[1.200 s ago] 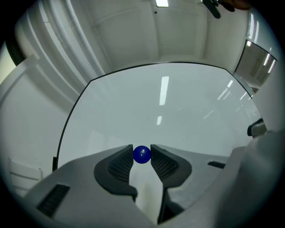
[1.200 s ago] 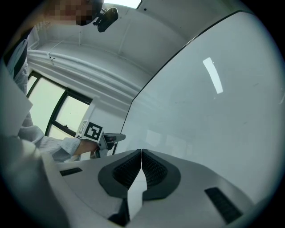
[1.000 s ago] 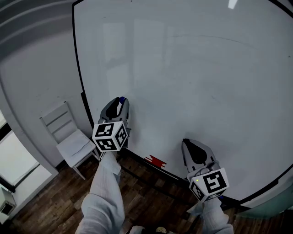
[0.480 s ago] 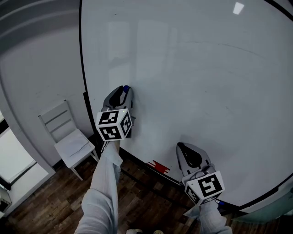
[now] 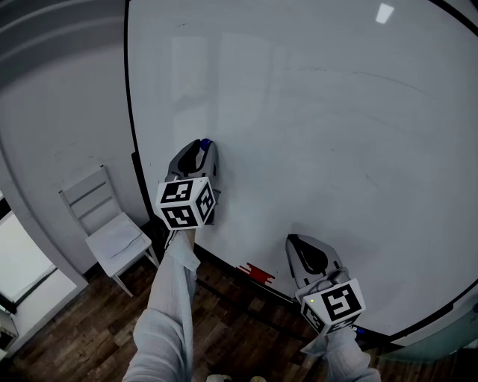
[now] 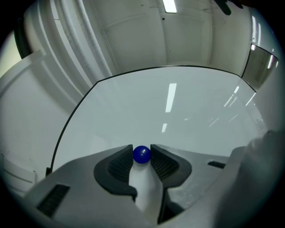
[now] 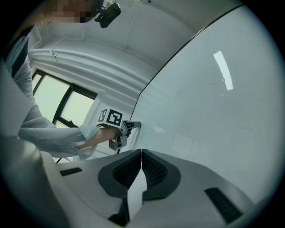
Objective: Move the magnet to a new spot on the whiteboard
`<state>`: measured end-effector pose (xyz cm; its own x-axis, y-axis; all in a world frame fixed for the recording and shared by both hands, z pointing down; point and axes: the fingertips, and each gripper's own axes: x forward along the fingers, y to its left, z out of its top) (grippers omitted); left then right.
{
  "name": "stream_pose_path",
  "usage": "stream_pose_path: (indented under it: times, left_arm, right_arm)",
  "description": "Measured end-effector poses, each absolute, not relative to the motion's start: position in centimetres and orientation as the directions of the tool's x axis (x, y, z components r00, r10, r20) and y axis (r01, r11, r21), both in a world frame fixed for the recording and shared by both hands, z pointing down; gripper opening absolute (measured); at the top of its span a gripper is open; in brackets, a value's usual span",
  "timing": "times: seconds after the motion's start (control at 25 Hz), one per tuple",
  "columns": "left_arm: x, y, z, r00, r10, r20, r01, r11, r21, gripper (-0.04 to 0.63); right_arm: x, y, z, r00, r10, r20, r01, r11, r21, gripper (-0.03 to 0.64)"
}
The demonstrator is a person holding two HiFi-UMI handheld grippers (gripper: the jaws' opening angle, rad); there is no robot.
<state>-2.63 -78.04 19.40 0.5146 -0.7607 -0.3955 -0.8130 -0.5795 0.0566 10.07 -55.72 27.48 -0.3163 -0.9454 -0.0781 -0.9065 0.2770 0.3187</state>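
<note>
Reads as an office or meeting room. Main clue: a big wall-mounted whiteboard (image 5: 314, 112) with a thin black frame, covering most of a plain white wall (image 5: 60, 97). One white chair (image 5: 104, 227) with a slatted back stands near the board's left edge, on a dark wood-plank floor (image 5: 82, 328). A dark-framed window (image 7: 67, 104) on that side lets in daylight. A strip light (image 6: 169, 5) on the ceiling reflects as streaks on the board. Stepped white mouldings run along the top of the wall.
</note>
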Motion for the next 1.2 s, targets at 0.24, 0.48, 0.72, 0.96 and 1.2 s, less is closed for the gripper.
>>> stream_pose_path:
  times: [0.24, 0.48, 0.72, 0.96, 1.2]
  left_arm:
    - [-2.5, -77.9, 19.3, 0.521, -0.761, -0.387, -0.816, -0.577, 0.037, 0.121]
    - [-3.0, -78.4, 19.4, 0.522, -0.76, -0.387, -0.807, -0.587, 0.066, 0.163]
    - [-3.0, -78.2, 20.1, 0.539, -0.756, -0.37, -0.798, -0.599, 0.062, 0.186]
    - [-3.0, -77.5, 21.6, 0.566, -0.752, -0.339, -0.788, -0.614, 0.048, 0.196]
    - [-4.1, -76.1, 22.7, 0.581, -0.747, -0.322, -0.776, -0.628, 0.055, 0.196]
  right_arm:
    - [9.7, -55.7, 27.6, -0.329, -0.942, -0.075, -0.902, 0.289, 0.319, 0.028]
    - [9.8, -55.8, 28.0, -0.331, -0.941, -0.069, -0.903, 0.295, 0.312, 0.028]
    - [10.0, -55.7, 28.0, -0.324, -0.943, -0.069, -0.907, 0.289, 0.306, 0.028]
    - [9.9, -55.6, 28.3, -0.328, -0.942, -0.068, -0.908, 0.295, 0.297, 0.028]
    - [9.3, -55.3, 28.6, -0.341, -0.938, -0.065, -0.905, 0.308, 0.292, 0.028]
